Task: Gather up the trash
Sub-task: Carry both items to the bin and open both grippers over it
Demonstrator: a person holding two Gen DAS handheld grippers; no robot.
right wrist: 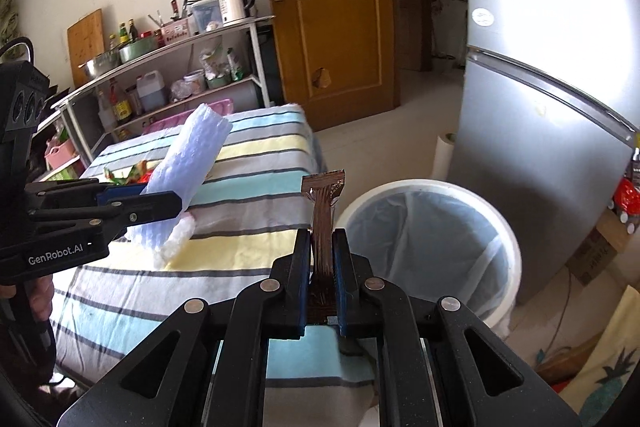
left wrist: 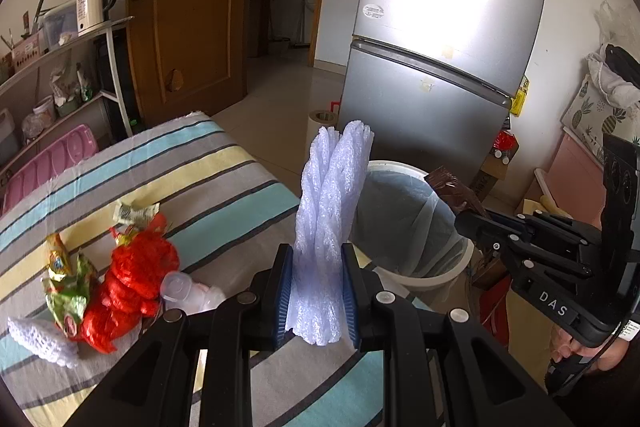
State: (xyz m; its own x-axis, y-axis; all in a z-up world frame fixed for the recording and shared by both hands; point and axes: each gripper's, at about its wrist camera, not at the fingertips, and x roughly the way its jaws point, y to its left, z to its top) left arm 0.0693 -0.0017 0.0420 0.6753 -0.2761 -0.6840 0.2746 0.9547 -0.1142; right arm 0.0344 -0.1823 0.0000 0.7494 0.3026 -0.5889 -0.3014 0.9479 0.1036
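My left gripper [left wrist: 316, 291] is shut on a white foam net sleeve [left wrist: 332, 211] that stands up between the pads, above the table's edge next to the bin. It also shows in the right wrist view [right wrist: 188, 167]. My right gripper [right wrist: 322, 267] is shut on a brown wrapper [right wrist: 324, 211], held near the rim of the white trash bin [right wrist: 508, 239] lined with a clear bag. The wrapper shows in the left wrist view [left wrist: 452, 191] over the bin [left wrist: 432, 279]. On the striped tablecloth [left wrist: 224, 187] lie a red net [left wrist: 132, 279], crumpled snack wrappers [left wrist: 68, 287], a small plastic bottle [left wrist: 188, 291] and another white foam net [left wrist: 44, 339].
A silver fridge [left wrist: 440, 67] stands behind the bin. A paper roll [left wrist: 320, 127] stands on the floor beside it. A shelf with a kettle [left wrist: 96, 1] and kitchen items is at the left. A wooden door [left wrist: 188, 7] is behind the table. A cardboard box [right wrist: 600, 251] sits by the fridge.
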